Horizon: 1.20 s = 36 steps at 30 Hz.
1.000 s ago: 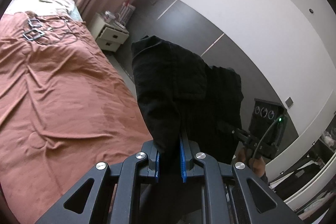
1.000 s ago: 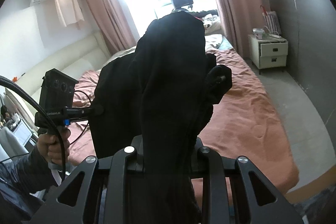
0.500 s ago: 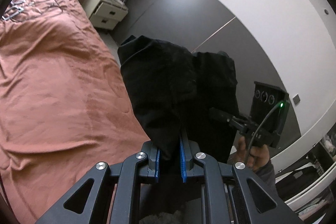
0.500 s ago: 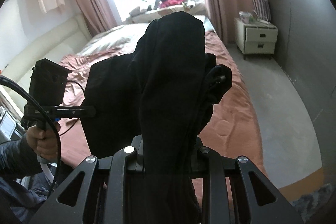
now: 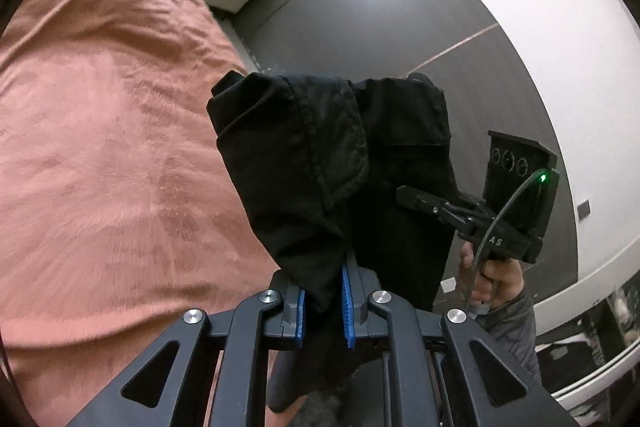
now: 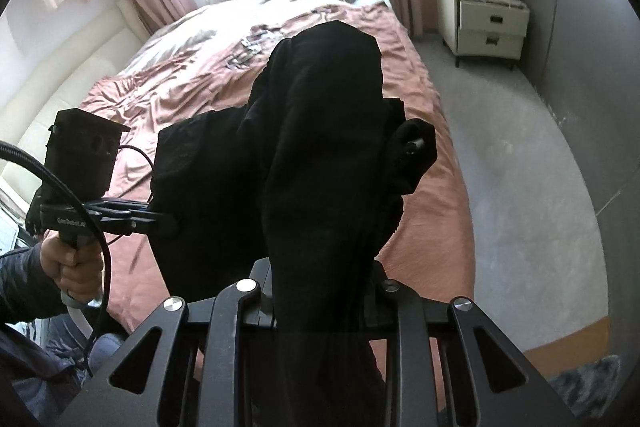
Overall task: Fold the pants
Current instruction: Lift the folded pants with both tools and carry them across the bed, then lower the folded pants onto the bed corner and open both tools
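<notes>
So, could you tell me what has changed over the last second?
Both grippers swung downward with the black pants: the window and ceiling slid out of view, and the pink bedspread now fills more of each picture. Nothing was released; the left gripper and right gripper stay clamped on the fabric.

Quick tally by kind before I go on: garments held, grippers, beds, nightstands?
Black pants, held: 1
Grippers: 2, the left gripper and the right gripper, each clamped on the pants
Bed: 1
Nightstand: 1
Total: 5
</notes>
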### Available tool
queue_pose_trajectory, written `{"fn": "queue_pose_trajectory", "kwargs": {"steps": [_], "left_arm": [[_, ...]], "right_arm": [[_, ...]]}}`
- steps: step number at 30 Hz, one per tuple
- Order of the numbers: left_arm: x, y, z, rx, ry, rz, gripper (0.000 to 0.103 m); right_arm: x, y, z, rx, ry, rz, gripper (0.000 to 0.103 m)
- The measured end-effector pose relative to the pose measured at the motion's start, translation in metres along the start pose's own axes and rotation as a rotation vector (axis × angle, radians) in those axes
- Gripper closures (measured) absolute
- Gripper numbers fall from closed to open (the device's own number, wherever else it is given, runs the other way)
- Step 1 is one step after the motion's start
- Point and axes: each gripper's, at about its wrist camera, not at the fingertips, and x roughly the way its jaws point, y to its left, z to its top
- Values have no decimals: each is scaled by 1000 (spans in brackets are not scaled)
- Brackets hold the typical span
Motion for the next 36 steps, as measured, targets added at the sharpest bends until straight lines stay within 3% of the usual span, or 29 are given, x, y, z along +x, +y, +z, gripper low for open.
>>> {"fn": "queue_pose_trajectory", "kwargs": {"steps": [12, 14, 15, 16, 18, 22, 24, 27, 36], "left_arm": [[32, 40, 8, -101, 37, -15, 89], [38, 44, 7, -110, 44, -9, 89], [41, 47, 7, -113, 53, 1, 88], [47, 50, 8, -105, 75, 32, 87], [53, 58, 8, -111, 117, 105, 84], [49, 67, 6, -123, 128, 101, 80], [44, 66, 5, -117, 125, 102, 72], [34, 66, 5, -124, 114, 110, 66], [16, 88, 21, -170, 55, 162, 64]], "right_arm": [[44, -19, 43, -26, 145, -31, 80], [51, -22, 48, -28, 177, -100, 76], [56, -27, 52, -23, 189, -140, 68], [59, -30, 54, -12, 202, -191, 63], [59, -36, 54, 24, 220, -278, 62], [30, -34, 44, 74, 163, -350, 58], [10, -29, 34, 114, 116, -378, 58], [-14, -17, 9, 153, 43, -371, 58], [-39, 9, -84, 279, -69, -337, 58]]}}
